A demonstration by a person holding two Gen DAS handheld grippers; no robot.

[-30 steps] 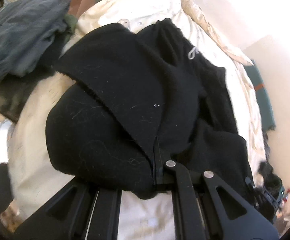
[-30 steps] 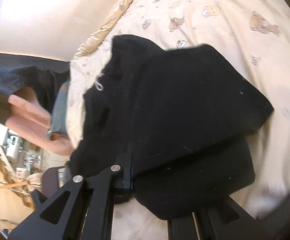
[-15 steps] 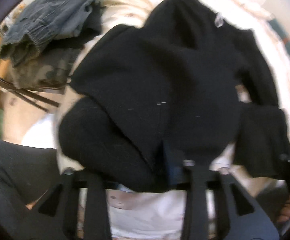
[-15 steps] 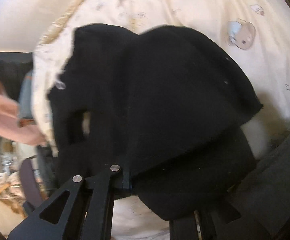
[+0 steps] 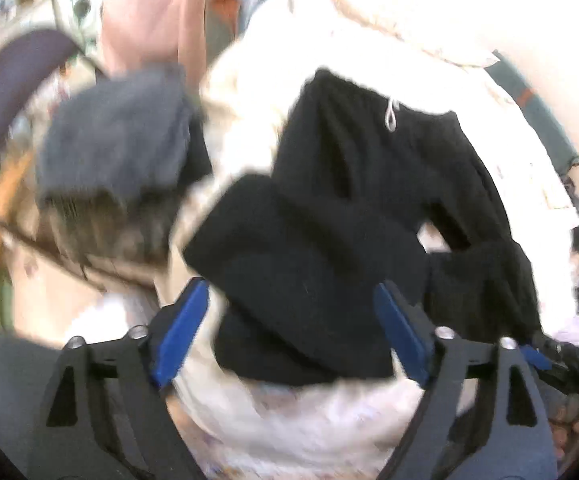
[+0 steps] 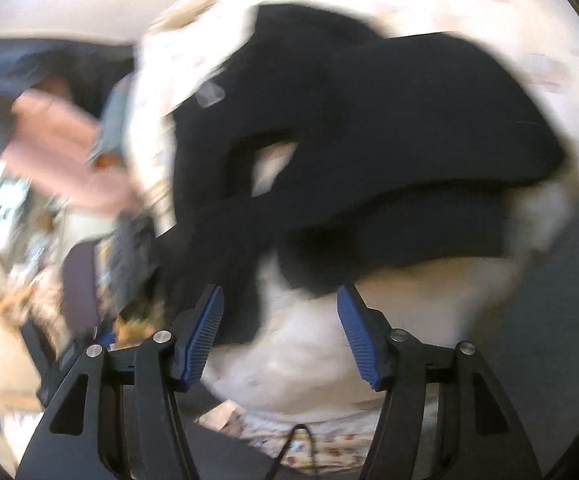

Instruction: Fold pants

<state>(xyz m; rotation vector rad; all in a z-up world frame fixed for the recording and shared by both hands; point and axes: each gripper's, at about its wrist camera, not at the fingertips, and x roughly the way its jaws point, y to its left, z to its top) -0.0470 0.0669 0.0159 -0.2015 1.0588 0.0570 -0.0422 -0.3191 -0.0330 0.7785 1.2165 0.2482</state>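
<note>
Pants point(image 5: 329, 240) are seen folded on bed point(image 5: 329, 432), gripped by neither L gripper point(image 5: 289, 332) nor R gripper point(image 6: 281, 332), both jaws opening.

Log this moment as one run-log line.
stage: fold released | left gripper: opening, empty | right gripper: opening, empty | black pants: folded on cream bedspread

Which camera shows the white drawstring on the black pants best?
The left wrist view: the white drawstring hangs as a clear loop at the waistband of the black pants. In the right wrist view it is only a pale smear.
</note>
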